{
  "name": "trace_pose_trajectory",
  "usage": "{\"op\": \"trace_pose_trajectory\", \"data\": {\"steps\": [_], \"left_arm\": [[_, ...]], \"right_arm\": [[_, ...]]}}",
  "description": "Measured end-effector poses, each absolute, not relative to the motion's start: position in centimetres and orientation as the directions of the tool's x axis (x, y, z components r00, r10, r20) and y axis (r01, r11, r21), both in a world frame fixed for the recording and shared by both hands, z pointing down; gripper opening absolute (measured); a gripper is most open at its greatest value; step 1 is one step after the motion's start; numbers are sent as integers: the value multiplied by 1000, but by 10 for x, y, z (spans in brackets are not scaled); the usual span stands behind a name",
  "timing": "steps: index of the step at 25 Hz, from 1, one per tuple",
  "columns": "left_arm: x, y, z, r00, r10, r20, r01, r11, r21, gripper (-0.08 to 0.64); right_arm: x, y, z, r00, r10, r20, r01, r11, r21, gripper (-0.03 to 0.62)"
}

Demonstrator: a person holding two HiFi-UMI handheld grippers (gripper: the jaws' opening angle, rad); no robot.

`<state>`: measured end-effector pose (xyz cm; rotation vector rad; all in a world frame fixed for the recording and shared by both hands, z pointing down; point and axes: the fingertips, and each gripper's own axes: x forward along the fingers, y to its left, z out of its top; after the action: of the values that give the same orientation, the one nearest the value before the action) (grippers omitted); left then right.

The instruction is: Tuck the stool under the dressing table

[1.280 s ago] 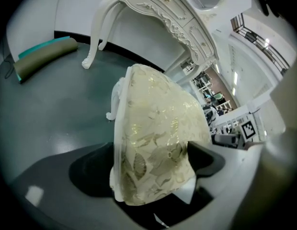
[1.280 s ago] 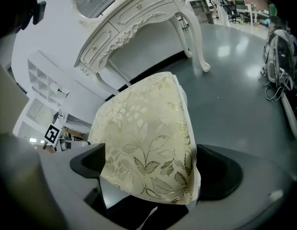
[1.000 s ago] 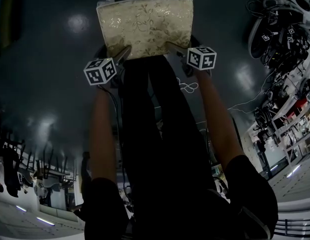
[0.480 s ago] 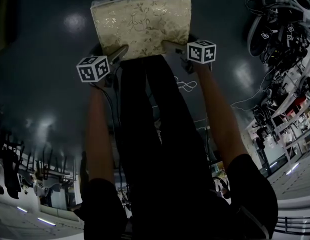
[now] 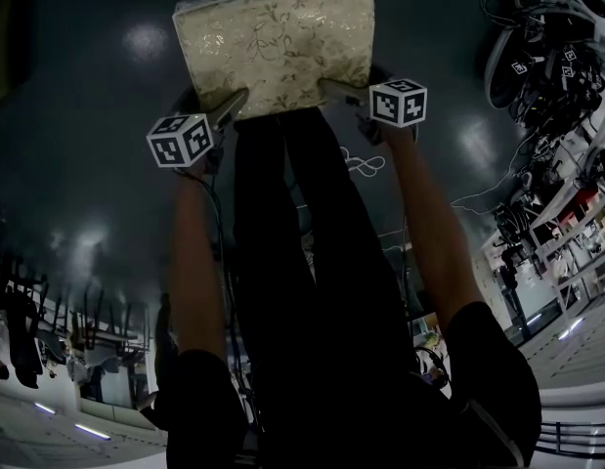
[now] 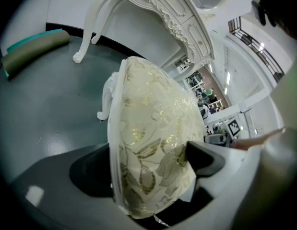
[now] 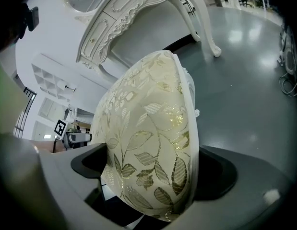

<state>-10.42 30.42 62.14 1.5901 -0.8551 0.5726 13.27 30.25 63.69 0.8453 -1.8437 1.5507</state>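
Left gripper (image 6: 153, 162): jaws clamped on the near-left cushion edge of the stool.
Stool (image 5: 273, 42): cream cushion with a gold leaf pattern on a white frame with curled legs, held over the dark glossy floor (image 5: 107, 164); I cannot tell whether its feet touch.
Right gripper (image 7: 153, 176): jaws pinching the stool's near-right cushion edge.
Dressing table (image 7: 134, 13): white, carved, beyond the stool's far side and apart from it; stool not yet under.
Slip risk: the soft padding may squeeze out of either grip.
Twist risk: uneven pushing could swing the stool's legs into the table's curved leg.
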Motion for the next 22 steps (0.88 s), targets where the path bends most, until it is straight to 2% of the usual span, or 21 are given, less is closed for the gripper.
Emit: {"op": "trace_pose_trajectory", "data": {"steps": [16,22], "left_arm": [[-102,310,598,590,-266,763,-792,-5,611,485],[-116,308,560,573,-305,760,-800,-9,599,485]], "right_arm": [[137,302,611,-650,-96,754,-759,141,-636,548],[123,299,576,-666,-107,738,-744,163,-648,545]]}}
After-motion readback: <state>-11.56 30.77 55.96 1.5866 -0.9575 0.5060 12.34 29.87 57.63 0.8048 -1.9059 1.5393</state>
